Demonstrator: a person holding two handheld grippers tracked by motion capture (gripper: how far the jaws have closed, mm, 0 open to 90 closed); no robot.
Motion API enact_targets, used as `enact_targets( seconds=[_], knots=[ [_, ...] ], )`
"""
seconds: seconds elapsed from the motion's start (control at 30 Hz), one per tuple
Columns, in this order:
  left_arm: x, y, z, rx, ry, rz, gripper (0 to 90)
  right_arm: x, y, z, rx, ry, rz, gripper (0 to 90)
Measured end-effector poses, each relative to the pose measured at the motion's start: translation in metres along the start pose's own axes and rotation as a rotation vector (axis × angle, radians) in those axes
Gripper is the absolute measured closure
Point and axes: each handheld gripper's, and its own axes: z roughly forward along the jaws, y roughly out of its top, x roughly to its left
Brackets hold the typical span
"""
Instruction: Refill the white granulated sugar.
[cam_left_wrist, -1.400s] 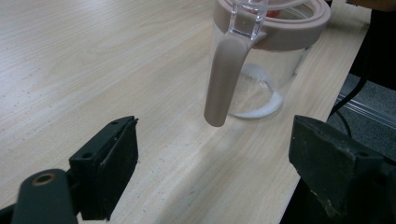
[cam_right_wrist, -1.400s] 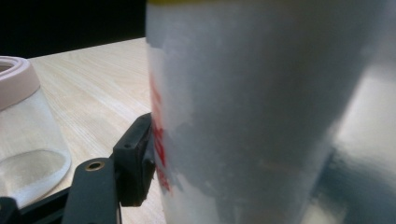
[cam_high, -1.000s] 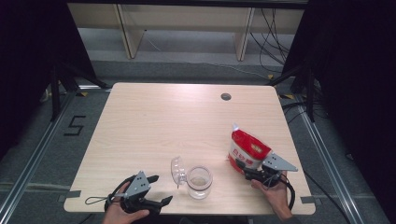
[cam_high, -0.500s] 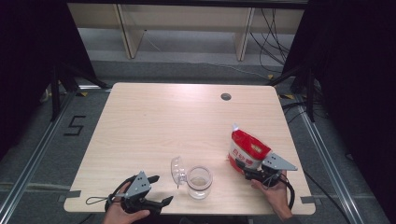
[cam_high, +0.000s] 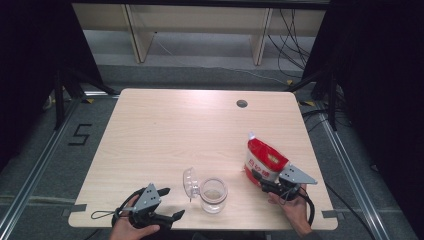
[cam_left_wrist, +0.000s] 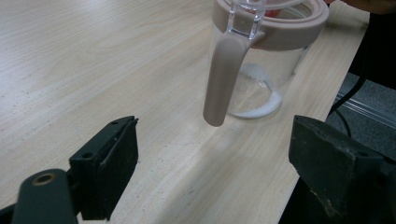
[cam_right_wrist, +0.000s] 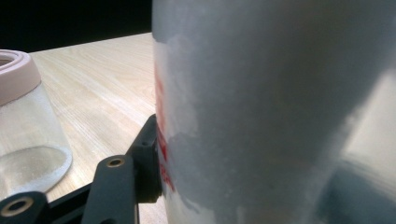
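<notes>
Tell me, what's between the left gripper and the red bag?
The clear jar with its lid flipped open stands between the left gripper and the red bag, as the high view shows.

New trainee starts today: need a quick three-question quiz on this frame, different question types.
1. True or false: the jar's lid is flipped open.
2. Which gripper has the red and white bag between its jaws? A) left gripper B) right gripper
3. Fill in: the bottom of the clear jar holds a thin layer of ____ powder.

Key:
1. True; it stands up at the jar's left.
2. B; its jaws have just been closing around the bag's lower end, one pad already against it.
3. White, seen in the left gripper view.
</notes>
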Motion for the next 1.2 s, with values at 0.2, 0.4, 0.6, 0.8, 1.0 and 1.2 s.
enact_targets(
  seconds=[0.2, 0.4, 0.6, 0.8, 1.0, 1.2],
  knots=[
    [0.000, 0.000, 0.000, -0.001, -0.002, -0.008, 15.8, 0.004, 0.003, -0.002, -0.025, -0.006, -0.019, 46.3],
    [-0.001, 0.000, -0.001, -0.002, 0.001, -0.011, 15.9, 0.006, 0.005, -0.003, -0.018, -0.007, -0.032, 46.8],
    [-0.001, 0.000, -0.001, -0.005, 0.001, -0.014, 16.0, 0.009, 0.008, -0.004, -0.009, -0.001, -0.070, 47.3],
    [-0.001, 0.000, -0.001, -0.007, -0.003, -0.019, 16.0, 0.010, 0.012, -0.009, 0.000, -0.003, -0.073, 47.4],
    [0.001, 0.000, -0.002, -0.022, -0.018, -0.046, 16.0, 0.008, 0.016, -0.014, -0.025, -0.026, -0.095, 47.5],
    [0.001, 0.000, -0.001, -0.019, -0.013, -0.034, 16.0, 0.016, 0.022, -0.026, 0.005, -0.058, -0.108, 47.6]
  ],
)
